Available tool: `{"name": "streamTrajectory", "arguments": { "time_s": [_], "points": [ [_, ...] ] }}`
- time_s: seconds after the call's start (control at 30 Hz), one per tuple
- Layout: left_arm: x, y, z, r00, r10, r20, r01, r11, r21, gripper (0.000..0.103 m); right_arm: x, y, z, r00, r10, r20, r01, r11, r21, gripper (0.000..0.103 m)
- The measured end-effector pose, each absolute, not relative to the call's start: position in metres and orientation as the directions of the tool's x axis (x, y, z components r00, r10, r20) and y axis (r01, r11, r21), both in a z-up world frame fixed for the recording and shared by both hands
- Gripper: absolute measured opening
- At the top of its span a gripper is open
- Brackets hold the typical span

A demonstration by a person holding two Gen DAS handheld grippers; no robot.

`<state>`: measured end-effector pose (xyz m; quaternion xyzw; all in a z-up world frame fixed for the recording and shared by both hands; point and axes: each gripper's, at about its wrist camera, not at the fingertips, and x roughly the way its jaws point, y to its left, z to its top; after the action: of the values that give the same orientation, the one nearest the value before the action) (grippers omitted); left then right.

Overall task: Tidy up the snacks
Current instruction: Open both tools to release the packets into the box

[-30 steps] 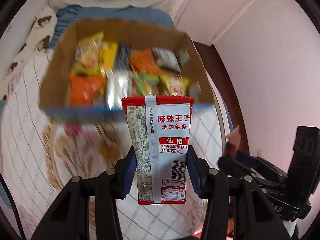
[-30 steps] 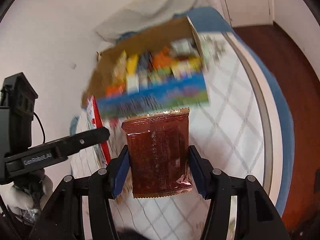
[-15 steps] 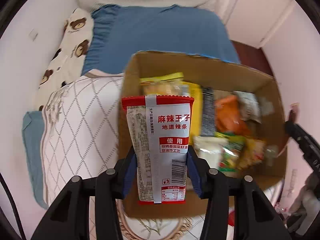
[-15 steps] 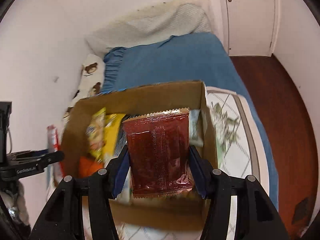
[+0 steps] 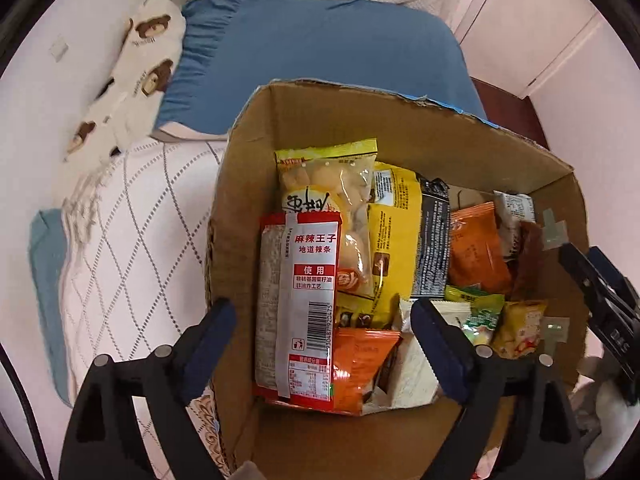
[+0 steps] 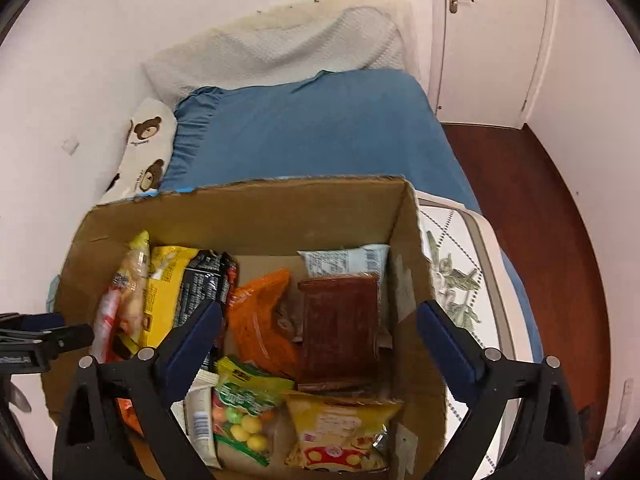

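Observation:
A cardboard box (image 5: 248, 152) full of snack packets stands on the bed; it also shows in the right wrist view (image 6: 248, 216). My left gripper (image 5: 322, 340) is open above the box's left side. The red-and-white spicy strip packet (image 5: 298, 304) lies free inside the box between the open jaws. My right gripper (image 6: 318, 338) is open above the box's right side. The dark red packet (image 6: 340, 328) lies free in the box by its right wall, below a white packet (image 6: 344, 262). Orange, yellow and green packets fill the rest.
The box sits on a white quilted cover (image 5: 132, 216). A blue pillow (image 6: 304, 128) and a bear-print pillow (image 6: 146, 140) lie behind it. A door (image 6: 488, 36) and dark wood floor (image 6: 556, 240) are at the right. The other gripper (image 5: 600, 288) shows at the right edge.
Both grippers opened and let go of their packets, which now lie in the box. Both cameras have moved closer over the box.

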<state>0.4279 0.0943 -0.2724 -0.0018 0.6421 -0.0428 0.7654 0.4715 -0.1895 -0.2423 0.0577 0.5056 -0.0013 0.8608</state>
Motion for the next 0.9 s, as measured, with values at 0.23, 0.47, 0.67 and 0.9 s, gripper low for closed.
{"name": "streamTrajectory", "arguments": {
  "time_s": [0.23, 0.47, 0.67, 0.9],
  "points": [
    [0.417, 0.083, -0.261, 0.230, -0.087, -0.969, 0.061, 0.995, -0.075, 0.090, 0.453, -0.195, -0.237, 0.485, 0.073, -0.872, 0.071, 0.990, 0.123, 0.100],
    [0.385, 0.075, -0.246, 0.337, -0.083, -0.938, 0.054, 0.996, -0.069, 0.090, 0.426, -0.187, -0.235, 0.441, 0.102, -0.892, 0.058, 0.988, 0.142, 0.100],
    [0.353, 0.070, -0.236, 0.411, -0.049, -0.910, 0.053, 0.998, -0.030, 0.090, 0.398, -0.176, -0.233, 0.429, 0.084, -0.899, 0.045, 0.992, 0.115, 0.100],
    [0.314, 0.070, -0.212, 0.504, -0.046, -0.862, 0.050, 0.998, -0.023, 0.090, 0.358, -0.168, -0.204, 0.502, 0.030, -0.864, 0.039, 0.998, 0.057, 0.100]
  ]
}}
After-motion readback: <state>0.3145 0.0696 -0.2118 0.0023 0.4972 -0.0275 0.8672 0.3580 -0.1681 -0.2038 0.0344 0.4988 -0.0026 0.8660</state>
